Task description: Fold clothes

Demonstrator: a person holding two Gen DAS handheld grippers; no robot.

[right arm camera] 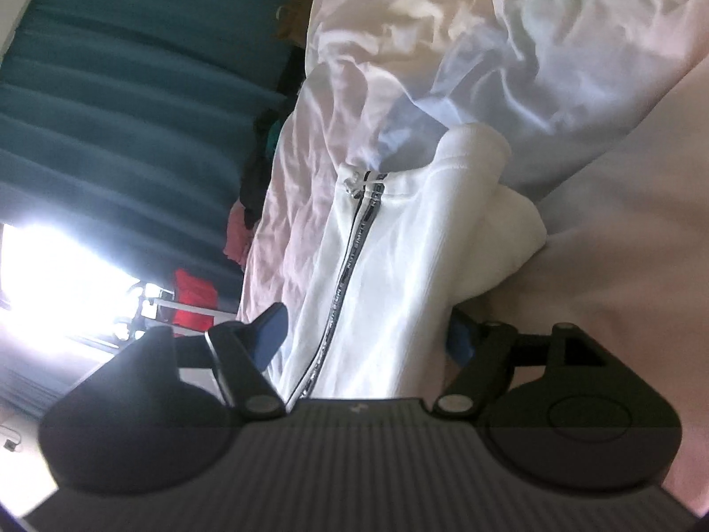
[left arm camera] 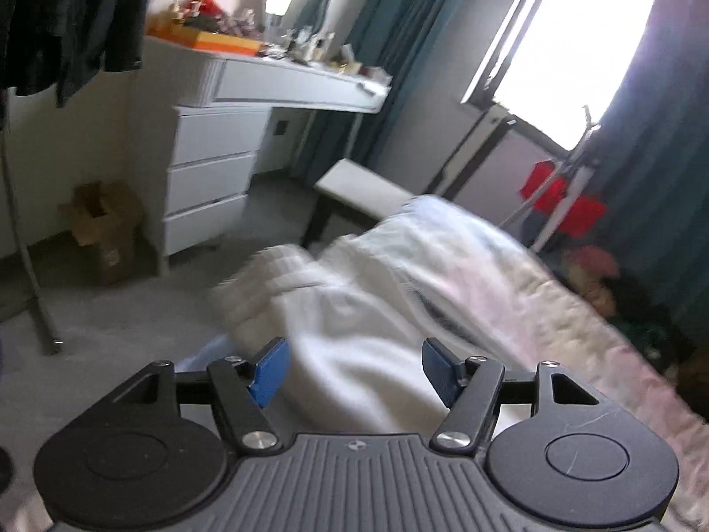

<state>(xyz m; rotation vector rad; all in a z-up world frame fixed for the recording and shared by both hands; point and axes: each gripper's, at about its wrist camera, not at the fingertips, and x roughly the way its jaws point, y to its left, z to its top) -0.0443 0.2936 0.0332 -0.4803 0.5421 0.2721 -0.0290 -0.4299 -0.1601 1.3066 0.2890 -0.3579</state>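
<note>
i'm working a white zip top [right arm camera: 390, 266] that's lying on the bed [right arm camera: 620, 266], partly bunched, w/ one rounded end doubled over near the sheet [right arm camera: 443, 44]. my right gripper [right arm camera: 365, 332] is spread wide, the cloth running between its blue tips, not pinched. my left gripper [left arm camera: 352, 370] is also spread, hovering over white fabric [left arm camera: 354, 310] at the bed's edge; can't tell if that's the same top. whether i'm mid-fold or just letting go, pics don't settle it. imo doing it well means keeping the zip [right arm camera: 354, 257] straight as the fold line, both grippers level, edges matched, no bunching.

count: 2 grippers, 1 zip top, 1 zip, 1 bed, 1 crumpled sheet.
</note>
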